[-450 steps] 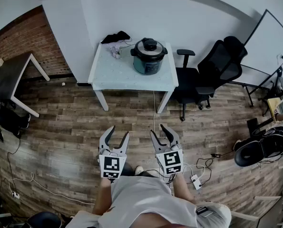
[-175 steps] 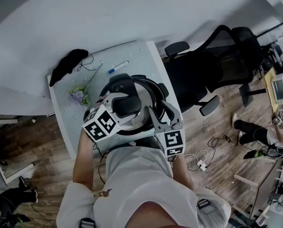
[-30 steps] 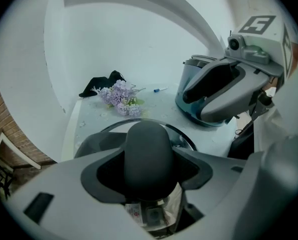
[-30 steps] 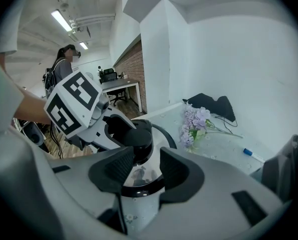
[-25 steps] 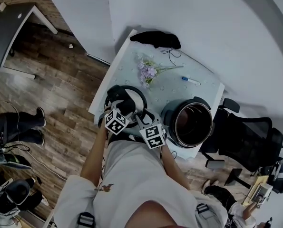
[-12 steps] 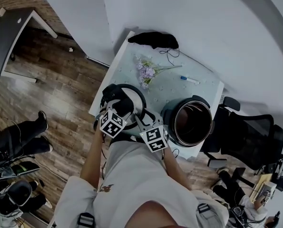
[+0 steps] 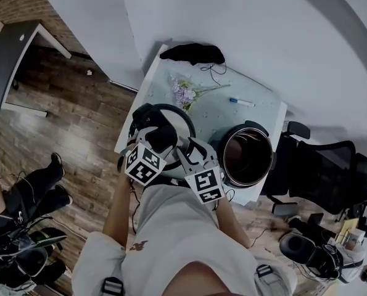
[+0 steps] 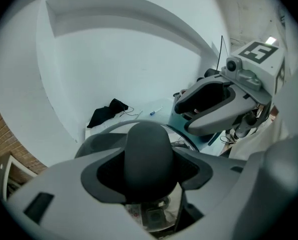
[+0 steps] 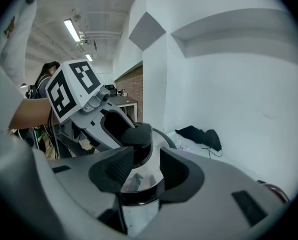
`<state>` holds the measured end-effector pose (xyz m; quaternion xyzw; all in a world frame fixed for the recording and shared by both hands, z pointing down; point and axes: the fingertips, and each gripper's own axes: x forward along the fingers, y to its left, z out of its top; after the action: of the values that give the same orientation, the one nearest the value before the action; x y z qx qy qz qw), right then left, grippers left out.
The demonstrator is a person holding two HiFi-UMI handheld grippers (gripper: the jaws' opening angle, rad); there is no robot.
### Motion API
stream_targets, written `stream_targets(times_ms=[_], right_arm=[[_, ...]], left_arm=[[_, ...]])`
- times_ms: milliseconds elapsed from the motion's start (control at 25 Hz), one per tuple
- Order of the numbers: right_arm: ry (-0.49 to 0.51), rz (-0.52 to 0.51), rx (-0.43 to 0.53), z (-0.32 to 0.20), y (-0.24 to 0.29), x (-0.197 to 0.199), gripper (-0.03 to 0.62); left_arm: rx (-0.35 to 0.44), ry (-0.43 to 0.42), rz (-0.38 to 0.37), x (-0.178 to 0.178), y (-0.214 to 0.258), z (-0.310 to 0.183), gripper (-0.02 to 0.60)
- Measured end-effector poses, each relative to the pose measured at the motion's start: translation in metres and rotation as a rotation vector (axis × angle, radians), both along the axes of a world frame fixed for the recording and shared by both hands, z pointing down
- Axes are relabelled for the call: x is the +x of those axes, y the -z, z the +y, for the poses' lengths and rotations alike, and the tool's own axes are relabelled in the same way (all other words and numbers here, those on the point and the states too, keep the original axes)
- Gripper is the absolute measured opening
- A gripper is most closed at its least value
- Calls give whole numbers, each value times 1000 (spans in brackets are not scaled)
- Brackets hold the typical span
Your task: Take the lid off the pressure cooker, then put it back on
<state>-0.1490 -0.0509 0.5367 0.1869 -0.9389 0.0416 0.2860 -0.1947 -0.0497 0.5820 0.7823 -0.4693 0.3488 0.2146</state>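
Head view: lid (image 7: 182, 123) is off, held up over the left front corner of the tabletop (image 7: 229, 119), just beside the open pressure cooker (image 7: 257, 132). Left tongs (image 7: 159, 135) sit at its knob, right tongs (image 7: 191, 145) at its near rim. Flowers (image 7: 184, 94), a pen (image 7: 241, 102) and a black cloth (image 7: 192, 53) lie further back.

Left gripper view: left tongs clamped on the dark knob (image 8: 150, 144), one pad on each side.

Right gripper view: right tongs closed on the lid's black rim, with shiny lid surface between the pads.
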Motion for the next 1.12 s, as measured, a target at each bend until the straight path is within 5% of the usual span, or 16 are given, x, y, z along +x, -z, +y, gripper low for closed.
stream_targets(times_ms=[440,1120], right_arm=[[-146,-43,75,-11,47,40,167],[-461,-58,126,-20,78,142,166]], left_arm=[[33,-115,-3,26,57,-23,276],[99,-423,-9,120,104,-52,276]])
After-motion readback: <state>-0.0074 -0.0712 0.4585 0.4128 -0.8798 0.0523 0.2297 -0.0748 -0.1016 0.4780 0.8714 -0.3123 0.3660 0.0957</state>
